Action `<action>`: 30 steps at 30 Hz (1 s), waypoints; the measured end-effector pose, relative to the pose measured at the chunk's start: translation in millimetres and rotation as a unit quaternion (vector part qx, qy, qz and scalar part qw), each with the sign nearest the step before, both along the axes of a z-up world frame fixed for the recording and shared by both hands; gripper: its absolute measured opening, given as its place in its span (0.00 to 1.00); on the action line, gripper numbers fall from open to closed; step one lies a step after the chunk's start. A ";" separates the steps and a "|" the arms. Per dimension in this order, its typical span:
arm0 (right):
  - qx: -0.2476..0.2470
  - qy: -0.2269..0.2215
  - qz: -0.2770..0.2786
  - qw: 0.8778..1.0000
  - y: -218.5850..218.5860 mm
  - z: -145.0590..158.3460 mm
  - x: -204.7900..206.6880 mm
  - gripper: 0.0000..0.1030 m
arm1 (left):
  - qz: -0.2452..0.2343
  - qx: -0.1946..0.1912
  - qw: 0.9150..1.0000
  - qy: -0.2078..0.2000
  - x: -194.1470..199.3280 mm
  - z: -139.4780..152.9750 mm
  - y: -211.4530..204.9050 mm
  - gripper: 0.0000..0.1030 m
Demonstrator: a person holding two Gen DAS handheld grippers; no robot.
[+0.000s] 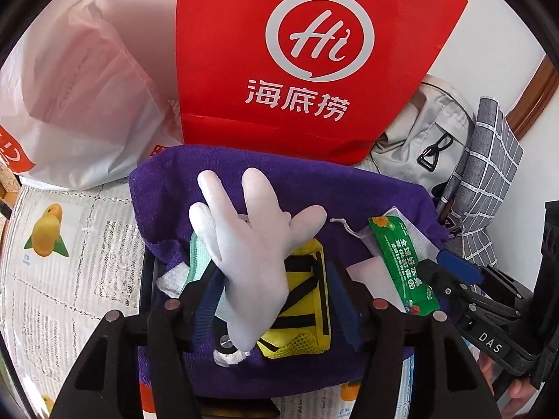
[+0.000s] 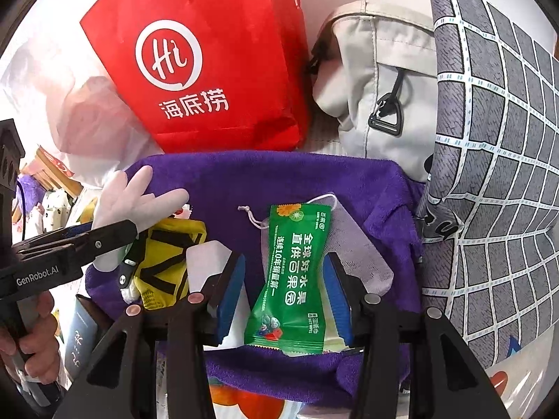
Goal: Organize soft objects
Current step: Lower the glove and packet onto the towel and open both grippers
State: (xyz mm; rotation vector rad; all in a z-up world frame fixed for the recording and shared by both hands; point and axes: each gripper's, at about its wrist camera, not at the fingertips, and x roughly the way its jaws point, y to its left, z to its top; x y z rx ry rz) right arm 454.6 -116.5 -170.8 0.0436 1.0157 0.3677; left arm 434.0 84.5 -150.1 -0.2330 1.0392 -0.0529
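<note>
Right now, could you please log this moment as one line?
left tongs: open around white glove | right tongs: open around green wipes packet | base: purple towel

One white glove (image 1: 251, 262), one yellow pouch (image 1: 307, 300), one green packet (image 2: 290, 279), one purple towel (image 2: 279, 181).

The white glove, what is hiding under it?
Under the white glove you can see a yellow pouch with black straps, a mint-green cloth edge and the purple towel. Anything directly beneath its palm is covered.
</note>
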 end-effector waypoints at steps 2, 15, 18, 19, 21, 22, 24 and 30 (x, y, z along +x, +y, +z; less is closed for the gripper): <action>-0.001 -0.001 0.001 1.000 0.2 1.5 -0.7 0.45 | 0.000 0.002 1.000 0.000 -0.4 1.6 -1.2 0.56; 0.002 -0.028 -0.021 0.999 -11.2 32.6 -14.0 0.62 | 0.006 0.046 0.999 -0.015 -18.1 34.5 -16.8 0.75; 0.000 -0.033 -0.033 0.999 -17.0 42.1 -21.5 0.68 | 0.010 0.055 0.998 -0.026 -29.9 48.2 -19.4 0.81; -0.004 -0.036 -0.036 0.999 -18.5 46.3 -25.3 0.71 | 0.011 0.057 0.998 -0.030 -34.0 52.0 -20.2 0.84; -0.008 -0.041 -0.037 0.998 -21.3 53.8 -34.2 0.74 | 0.008 0.058 0.998 -0.038 -49.5 59.2 -23.4 0.85; -0.010 -0.040 -0.034 0.999 -22.4 57.8 -39.7 0.75 | 0.007 0.057 0.998 -0.037 -55.8 61.1 -25.2 0.85; -0.013 -0.043 -0.032 0.998 -25.2 64.0 -52.0 0.75 | 0.002 0.058 0.998 -0.034 -68.1 63.8 -29.5 0.85; -0.021 -0.063 -0.048 0.997 -36.1 79.6 -101.3 0.88 | -0.007 0.061 0.997 -0.036 -115.8 76.5 -42.1 0.85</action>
